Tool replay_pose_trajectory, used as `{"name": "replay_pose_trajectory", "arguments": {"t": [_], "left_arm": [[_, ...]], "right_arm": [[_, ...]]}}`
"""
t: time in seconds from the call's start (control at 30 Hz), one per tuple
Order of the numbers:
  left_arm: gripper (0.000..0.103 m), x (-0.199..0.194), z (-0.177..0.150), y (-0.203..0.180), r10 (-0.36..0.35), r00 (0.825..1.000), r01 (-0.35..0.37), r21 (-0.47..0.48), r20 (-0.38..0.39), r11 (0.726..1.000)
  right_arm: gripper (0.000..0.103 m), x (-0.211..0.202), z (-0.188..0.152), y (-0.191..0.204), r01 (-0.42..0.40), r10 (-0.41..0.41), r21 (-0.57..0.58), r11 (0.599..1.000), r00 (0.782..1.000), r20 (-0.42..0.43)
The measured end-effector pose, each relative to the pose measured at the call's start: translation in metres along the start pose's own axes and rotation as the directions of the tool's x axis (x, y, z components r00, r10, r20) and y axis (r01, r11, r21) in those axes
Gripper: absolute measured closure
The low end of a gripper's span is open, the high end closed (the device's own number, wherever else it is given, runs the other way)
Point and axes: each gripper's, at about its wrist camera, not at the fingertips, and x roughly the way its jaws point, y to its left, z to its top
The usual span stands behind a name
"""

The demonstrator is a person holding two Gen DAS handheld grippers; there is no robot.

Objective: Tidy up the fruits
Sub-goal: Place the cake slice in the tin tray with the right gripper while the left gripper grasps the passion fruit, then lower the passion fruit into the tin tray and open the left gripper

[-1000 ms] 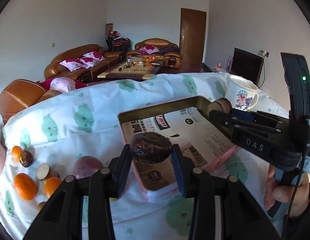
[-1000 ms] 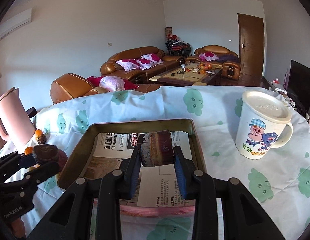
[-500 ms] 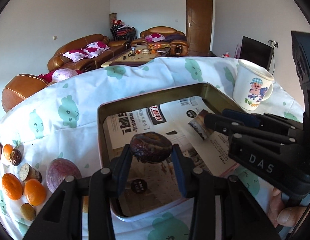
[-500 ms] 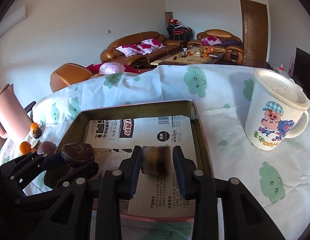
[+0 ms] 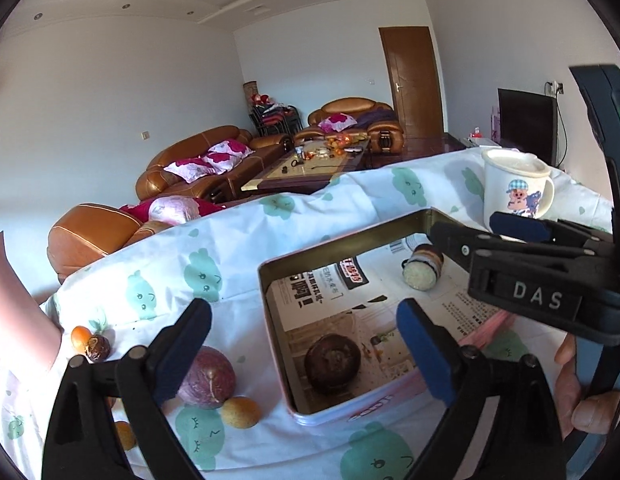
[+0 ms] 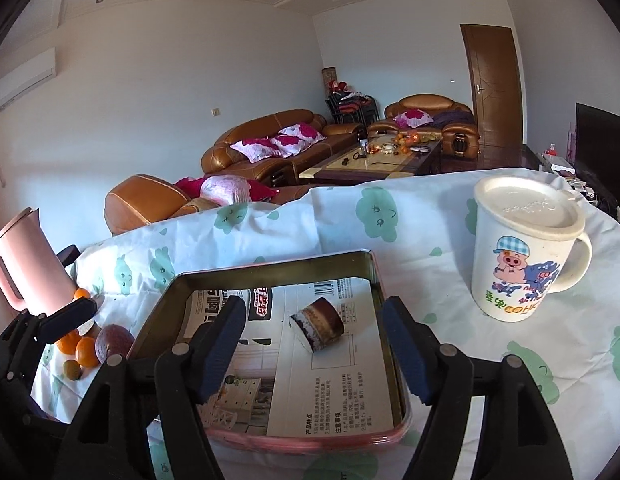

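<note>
Unsorted fruit at far left of the surface [image 5: 318, 216]: small oranges [image 6: 85, 350], a dark wrinkled one [image 5: 97, 347], a purple passion fruit [image 5: 205, 376] and a yellowish round one [image 5: 241, 412], all loose on the cloud-print cloth beside the pink jug [image 6: 25, 268]; judged the pile yet to be sorted. Left gripper [image 5: 305, 344]: fingers spread wide, pinching nothing. Passion fruit lies just beside and partly behind the left finger. Dark round fruit [image 5: 332, 363] sits in the near corner of the tin tray [image 5: 342, 236], on its newspaper lining, between the two fingers in view but below and clear of both pads. Tray judged the collection point; paper presumably keeps the tin clean and stops rolling. Right gripper [image 6: 314, 352]: fingers likewise spread, empty. Cut piece of fruit [image 6: 318, 326], pale face and dark banded rind, lies on its side mid-tray, ahead of and between the fingertips, touching neither. Lidded cartoon mug [image 6: 522, 252] stands upright to the right of the tray, apart from it and not involved.
</note>
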Motion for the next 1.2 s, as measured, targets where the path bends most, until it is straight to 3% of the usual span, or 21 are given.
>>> {"name": "replay_pose_trajectory", "arguments": {"t": [0.37, 0.67, 0.93, 1.2], "left_arm": [[0.007, -0.011, -0.019, 0.058, 0.082, 0.997, -0.081, -0.105, 0.001, 0.991], [0.007, -0.020, -0.038, 0.113, 0.132, 0.991, -0.136, -0.174, -0.037, 0.975], [0.007, -0.026, -0.051, 0.165, 0.185, 0.979, -0.199, -0.228, -0.079, 0.953], [0.007, -0.035, -0.062, 0.222, 0.237, 0.964, -0.265, -0.329, -0.123, 0.907]], "right_arm": [[0.031, -0.012, -0.009, 0.016, 0.029, -0.028, -0.023, 0.999, 0.999, 0.045], [0.031, -0.031, -0.022, 0.053, 0.080, -0.072, -0.091, 0.993, 0.993, 0.091], [0.031, -0.038, -0.042, 0.109, 0.008, 0.002, -0.171, 0.985, 0.998, 0.059], [0.031, -0.025, -0.054, 0.175, -0.075, 0.078, -0.288, 0.955, 0.997, -0.003]]}}
